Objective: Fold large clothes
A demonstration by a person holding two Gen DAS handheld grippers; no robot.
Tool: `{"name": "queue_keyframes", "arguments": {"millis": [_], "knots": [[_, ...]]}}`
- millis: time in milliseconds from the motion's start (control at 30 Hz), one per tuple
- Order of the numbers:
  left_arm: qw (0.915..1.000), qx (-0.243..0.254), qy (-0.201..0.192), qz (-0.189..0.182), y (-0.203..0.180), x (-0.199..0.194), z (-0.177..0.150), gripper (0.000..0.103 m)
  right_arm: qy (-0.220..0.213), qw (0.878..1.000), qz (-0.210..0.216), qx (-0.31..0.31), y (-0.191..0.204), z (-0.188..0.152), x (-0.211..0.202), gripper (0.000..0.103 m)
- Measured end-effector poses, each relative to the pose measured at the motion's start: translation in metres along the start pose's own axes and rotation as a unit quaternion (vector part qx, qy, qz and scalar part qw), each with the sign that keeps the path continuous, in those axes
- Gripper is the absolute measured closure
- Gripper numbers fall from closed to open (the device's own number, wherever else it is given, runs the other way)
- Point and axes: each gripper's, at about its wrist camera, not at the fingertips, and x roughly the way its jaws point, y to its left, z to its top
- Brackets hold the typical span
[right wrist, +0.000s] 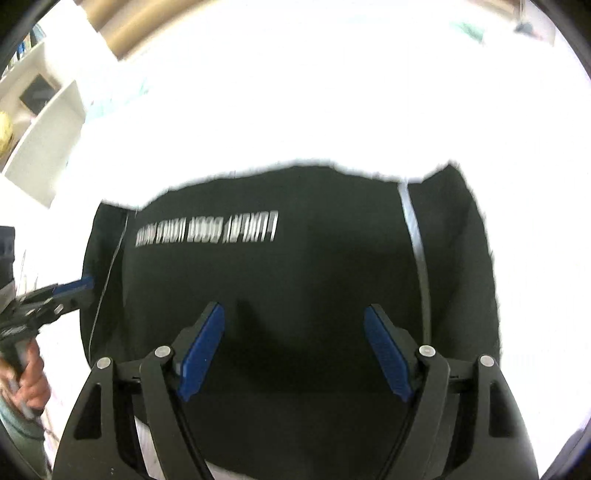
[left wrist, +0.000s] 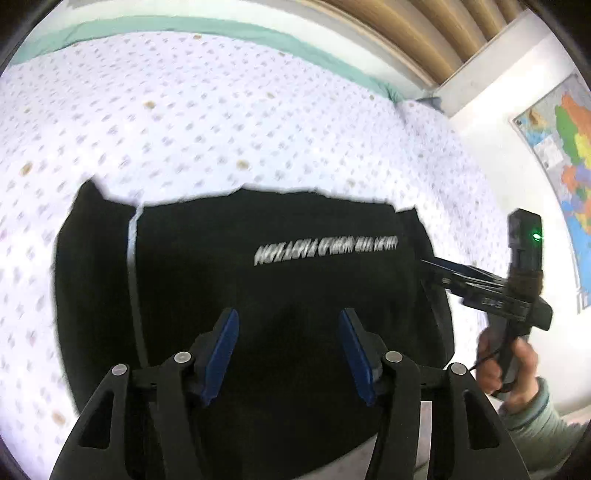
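Note:
A black garment with a line of white lettering and a white side stripe lies folded on a bed; it also fills the right wrist view. My left gripper is open and empty just above the garment's near part. My right gripper is open and empty above the same garment. The right gripper shows in the left wrist view at the garment's right edge. The left gripper shows in the right wrist view at the garment's left edge.
The bed has a white sheet with small dots and a teal border at the far side. A wall with a coloured map is at the right. White shelves stand at the left in the right wrist view.

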Motion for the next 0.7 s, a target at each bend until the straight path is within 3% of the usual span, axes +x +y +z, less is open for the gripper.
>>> {"name": "queue_keyframes", "arguments": {"millis": [67,167,233,300,400,500,633,700], "knots": [[0.9998,-0.005,0.011,0.014,-0.005,0.024,0.009,0.045,0.000,1.000,-0.005,0.004,0.000,0.019,0.014,0.021],[0.9970,-0.046,0.051,0.037,0.020,0.073,0.010,0.044,0.045,0.999,-0.021,0.008,0.001,0.029,0.059,0.025],[0.9956,-0.071,0.054,0.027,0.041,0.094,0.013,0.042,0.072,0.997,-0.019,0.024,-0.006,0.027,0.092,0.024],[0.9940,-0.095,0.053,0.007,0.055,0.098,0.017,0.042,0.070,0.997,-0.013,0.034,-0.013,0.024,0.100,0.021],[0.9930,-0.107,0.048,-0.011,0.060,0.082,0.018,0.043,0.065,0.997,-0.004,0.039,-0.019,0.021,0.098,0.021],[0.9968,-0.078,0.015,0.008,0.054,0.043,0.017,0.043,0.057,0.998,-0.004,0.028,-0.027,0.025,0.078,0.021],[0.9941,-0.071,-0.060,0.055,0.069,-0.019,0.009,0.043,0.008,1.000,-0.020,0.005,-0.039,0.004,0.010,0.021],[0.9895,-0.096,-0.065,0.086,0.091,-0.023,0.008,0.043,-0.011,0.999,-0.050,0.000,-0.045,0.003,0.000,0.021]]}}
